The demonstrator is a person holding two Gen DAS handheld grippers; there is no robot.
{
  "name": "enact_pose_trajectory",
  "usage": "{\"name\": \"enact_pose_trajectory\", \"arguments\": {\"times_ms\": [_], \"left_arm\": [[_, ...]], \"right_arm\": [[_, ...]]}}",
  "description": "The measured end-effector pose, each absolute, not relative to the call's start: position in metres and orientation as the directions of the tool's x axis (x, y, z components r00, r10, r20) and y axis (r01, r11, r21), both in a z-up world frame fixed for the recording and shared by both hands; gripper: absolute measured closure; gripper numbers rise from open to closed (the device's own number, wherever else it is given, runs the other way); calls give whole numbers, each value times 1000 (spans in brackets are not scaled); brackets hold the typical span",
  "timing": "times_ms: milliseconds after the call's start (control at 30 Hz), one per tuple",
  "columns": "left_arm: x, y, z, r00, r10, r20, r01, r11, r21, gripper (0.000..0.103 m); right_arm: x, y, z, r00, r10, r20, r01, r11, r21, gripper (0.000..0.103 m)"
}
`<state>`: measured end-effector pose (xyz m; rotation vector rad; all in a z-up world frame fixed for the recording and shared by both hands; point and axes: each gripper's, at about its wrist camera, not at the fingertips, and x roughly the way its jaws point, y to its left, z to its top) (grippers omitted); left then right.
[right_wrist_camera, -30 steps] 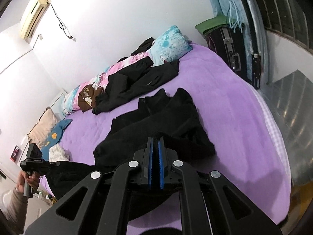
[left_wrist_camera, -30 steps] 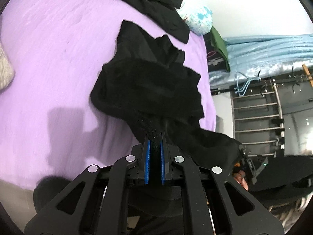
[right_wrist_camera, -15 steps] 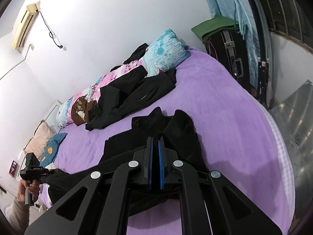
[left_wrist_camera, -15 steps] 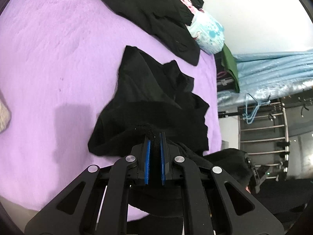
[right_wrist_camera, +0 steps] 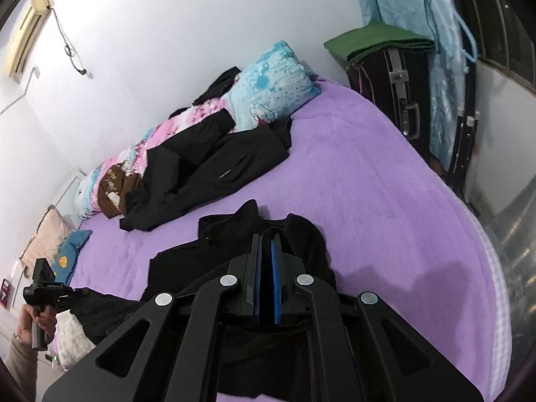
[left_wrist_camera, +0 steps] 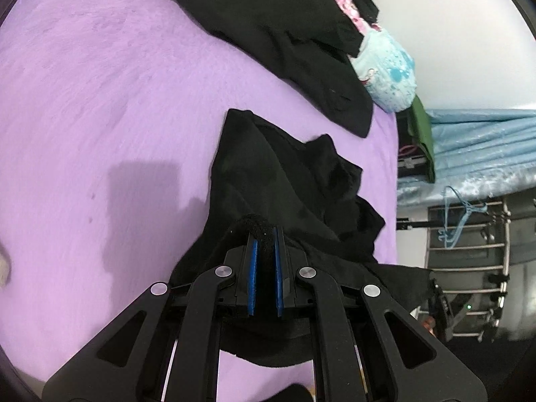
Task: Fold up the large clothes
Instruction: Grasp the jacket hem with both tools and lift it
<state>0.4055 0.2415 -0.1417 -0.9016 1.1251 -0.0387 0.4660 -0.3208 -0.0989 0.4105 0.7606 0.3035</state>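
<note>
A black fleece garment (left_wrist_camera: 284, 181) lies bunched on the purple bed cover (left_wrist_camera: 100, 100). My left gripper (left_wrist_camera: 264, 234) is shut on a thick edge of it, with cloth bulging between the blue pads. My right gripper (right_wrist_camera: 267, 238) is shut on another edge of the same garment (right_wrist_camera: 234, 234), which stretches left toward the other hand-held gripper (right_wrist_camera: 42, 293) seen at the bed's near left corner. The part of the cloth under both grippers is hidden.
A second black jacket (right_wrist_camera: 214, 171) lies farther up the bed against patterned pillows (right_wrist_camera: 278, 80). A dark suitcase with green cloth on top (right_wrist_camera: 392, 83) stands beside the bed, by a blue curtain (right_wrist_camera: 402, 0). A white cloth (right_wrist_camera: 72, 338) lies at the bed's left corner.
Both grippers have carried the garment's held edges farther up the bed, toward its collar end. The cloth has doubled over itself and now covers a shorter patch.
</note>
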Motion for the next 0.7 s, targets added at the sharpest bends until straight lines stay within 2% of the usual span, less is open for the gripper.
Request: {"name": "enact_pose_trajectory", "arguments": {"times_ms": [300,500,700], "left_arm": [[465,266,-196,450,-469,-760,-477,593,-649,95],[485,273,-245,378,-491,-785,-529,581,-618,89],[481,283,-232,394,-528,-752,-460,596,-659,86]], "right_arm": [[539,-319,-154,652,370,-662,-27,884,467,98],[574,-310,-213,581,299,-757,85,903,421,97],[579,-311,-223,581,298,-758,126,886,446,96]]}}
